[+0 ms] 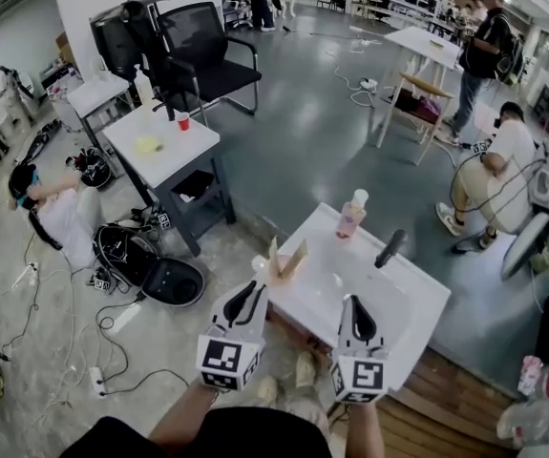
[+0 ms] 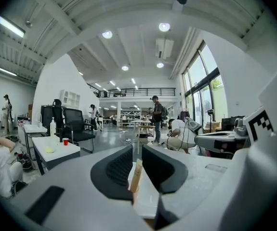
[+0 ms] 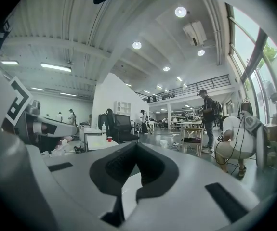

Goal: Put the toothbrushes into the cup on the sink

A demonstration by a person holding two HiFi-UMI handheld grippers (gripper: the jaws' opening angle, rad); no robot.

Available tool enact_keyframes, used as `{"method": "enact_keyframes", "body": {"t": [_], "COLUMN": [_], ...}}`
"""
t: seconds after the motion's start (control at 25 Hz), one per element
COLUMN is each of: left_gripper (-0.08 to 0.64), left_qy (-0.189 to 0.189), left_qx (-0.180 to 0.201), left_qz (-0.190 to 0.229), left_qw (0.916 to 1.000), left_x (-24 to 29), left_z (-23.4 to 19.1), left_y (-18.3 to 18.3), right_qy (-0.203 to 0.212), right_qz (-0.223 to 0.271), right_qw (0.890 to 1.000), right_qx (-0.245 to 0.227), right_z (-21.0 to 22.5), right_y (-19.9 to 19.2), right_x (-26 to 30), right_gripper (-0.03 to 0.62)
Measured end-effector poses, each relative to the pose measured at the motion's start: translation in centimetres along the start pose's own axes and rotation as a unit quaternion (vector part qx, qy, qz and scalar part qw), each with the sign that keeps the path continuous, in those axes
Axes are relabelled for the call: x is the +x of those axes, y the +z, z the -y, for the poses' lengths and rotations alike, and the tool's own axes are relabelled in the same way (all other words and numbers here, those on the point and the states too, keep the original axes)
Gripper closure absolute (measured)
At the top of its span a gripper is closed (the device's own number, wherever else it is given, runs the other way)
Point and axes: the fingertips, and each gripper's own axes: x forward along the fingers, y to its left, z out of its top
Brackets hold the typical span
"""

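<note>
A white sink (image 1: 417,299) stands in front of me. At its near-left corner stand tan wooden pieces (image 1: 291,260); I cannot tell cup from toothbrush there. My left gripper (image 1: 253,292) reaches that corner. In the left gripper view a tan wooden toothbrush handle (image 2: 137,174) stands upright in the narrow gap of the left gripper (image 2: 137,154), and both pads sit against it. My right gripper (image 1: 356,315) hovers over the sink's front part. The right gripper (image 3: 138,153) is shut, with nothing between its fingers.
A pink bottle (image 1: 351,215) and a black faucet (image 1: 390,248) stand at the sink's far side. To the left are a white table (image 1: 164,151) with a red cup (image 1: 183,120), a black chair (image 1: 202,51), a black bag (image 1: 150,267), floor cables and people.
</note>
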Motion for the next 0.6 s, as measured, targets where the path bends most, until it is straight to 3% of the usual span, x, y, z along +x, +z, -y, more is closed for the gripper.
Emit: {"method": "enact_keyframes", "body": {"t": [0.6], "left_gripper": [0.553], "left_qy": [-0.013], "left_qx": [-0.004], "left_qz": [-0.006], "left_qw": [0.9999], "left_x": [-5.1], "left_z": [0.5], "left_y": [-0.5], "right_qy": [-0.007], "right_qz": [0.005], "right_qw": [1.000], "right_qx": [0.002], "right_z": [-3.6], "right_y": [0.1], "right_x": [-4.2], "right_gripper": [0.594]}}
